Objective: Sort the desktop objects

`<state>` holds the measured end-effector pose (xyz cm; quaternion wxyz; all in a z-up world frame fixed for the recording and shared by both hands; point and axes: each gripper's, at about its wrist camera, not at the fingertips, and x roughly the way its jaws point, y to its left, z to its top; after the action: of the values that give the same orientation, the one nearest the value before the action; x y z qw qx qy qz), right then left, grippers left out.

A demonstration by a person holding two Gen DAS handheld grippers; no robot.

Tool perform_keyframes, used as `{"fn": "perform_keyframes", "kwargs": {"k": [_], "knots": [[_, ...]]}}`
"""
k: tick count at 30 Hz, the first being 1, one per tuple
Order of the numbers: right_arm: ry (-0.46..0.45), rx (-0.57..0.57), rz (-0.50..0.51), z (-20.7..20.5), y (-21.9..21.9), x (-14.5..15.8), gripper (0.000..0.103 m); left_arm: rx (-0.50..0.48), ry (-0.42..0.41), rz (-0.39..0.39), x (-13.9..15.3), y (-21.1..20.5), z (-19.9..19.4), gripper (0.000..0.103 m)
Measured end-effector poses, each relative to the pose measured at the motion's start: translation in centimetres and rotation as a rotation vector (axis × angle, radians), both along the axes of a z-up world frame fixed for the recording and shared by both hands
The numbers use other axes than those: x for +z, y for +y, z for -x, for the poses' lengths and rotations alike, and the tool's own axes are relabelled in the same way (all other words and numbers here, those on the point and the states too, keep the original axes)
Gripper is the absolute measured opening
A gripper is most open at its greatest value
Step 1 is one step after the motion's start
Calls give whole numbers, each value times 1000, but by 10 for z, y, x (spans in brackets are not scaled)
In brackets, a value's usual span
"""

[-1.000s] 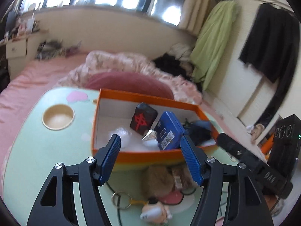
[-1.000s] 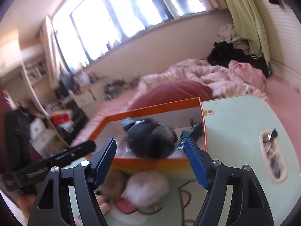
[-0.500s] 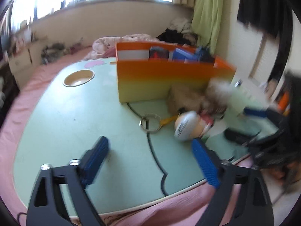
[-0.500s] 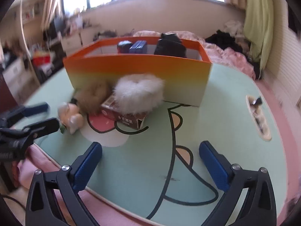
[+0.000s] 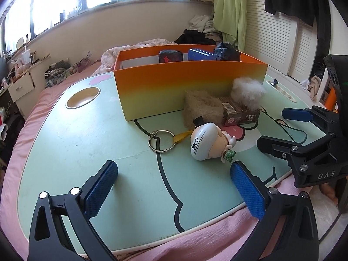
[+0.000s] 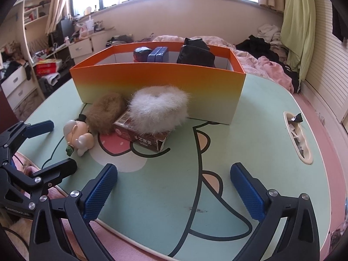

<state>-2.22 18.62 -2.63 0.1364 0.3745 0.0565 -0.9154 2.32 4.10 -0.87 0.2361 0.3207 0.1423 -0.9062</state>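
The left gripper (image 5: pixel 174 176) hovers low over the near edge of the mint-green counter (image 5: pixel 87 134); its fingers are still spreading toward their widest, with nothing between them. The right gripper (image 6: pixel 174 177) stands equally wide and empty over the cartoon print on its own side.

Nearest the left gripper lies a small toy figure (image 5: pixel 207 144) on its side, beyond and a little right of the gap between the fingers, not touching them. It looks like hard, glossy plastic: light, stiff and probably slippery on its rounded head, so the narrower body would likely give a surer hold. A yellow strap joins it to a metal key ring (image 5: pixel 161 140) lying flat just beside it, which would trail when lifted.

Further on, ahead of the right gripper and well apart from its fingers, sits a brown carton (image 6: pixel 143 133), stiff and square-sided, easy to pinch across its flat faces. A white fluffy scrunchie (image 6: pixel 158 107) rests on top of it and a brown fluffy scrunchie (image 6: pixel 106 112) leans beside it; both look soft, very light and compressible, so the fingers can close anywhere on the ring, though the white one should come off the carton first.

Behind all 3 stands the orange box (image 5: pixel 189 87), open-topped and already holding several dark and blue items. It appears to be the sorting target.
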Motion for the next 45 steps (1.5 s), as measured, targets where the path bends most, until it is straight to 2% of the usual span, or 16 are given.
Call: {"fn": "perform_keyframes", "kwargs": {"k": [17, 24, 27, 28, 30, 32, 33, 34, 35, 36, 37, 40, 43, 45], "knots": [[6, -11, 18, 0, 4, 3, 103, -8, -3, 0, 1, 0, 0, 103], [26, -13, 147, -5, 21, 8, 103, -26, 2, 3, 3, 2, -1, 103], [27, -8, 169, -5, 23, 10, 103, -89, -1, 12, 5, 10, 2, 103], [28, -7, 177, -6, 23, 10, 103, -151, -16, 27, 6, 13, 4, 103], [31, -5, 206, -7, 25, 11, 103, -154, -19, 57, 11, 18, 9, 103], [33, -4, 243, -7, 30, 13, 103, -156, 18, 67, 19, 19, 11, 102], [31, -6, 262, -7, 32, 14, 103, -161, 33, 58, 22, 18, 12, 98], [26, -3, 273, -6, 32, 15, 103, -167, 36, 46, 23, 17, 14, 83], [22, 3, 281, -5, 32, 17, 103, -173, 25, 25, 21, 15, 18, 72], [21, 6, 287, -4, 31, 19, 103, -173, 12, 14, 19, 14, 20, 50], [26, 4, 297, -2, 31, 23, 103, -179, -3, -3, 15, 12, 22, 43], [58, -5, 325, 7, 26, 39, 103, -189, 26, -7, 14, 12, 17, 43], [24, -2, 296, 23, 12, 45, 103, -185, 45, -1, 16, 13, 12, 43], [3, 17, 280, 28, 1, 44, 95, -180, 51, -3, 16, 13, 10, 43]]}}
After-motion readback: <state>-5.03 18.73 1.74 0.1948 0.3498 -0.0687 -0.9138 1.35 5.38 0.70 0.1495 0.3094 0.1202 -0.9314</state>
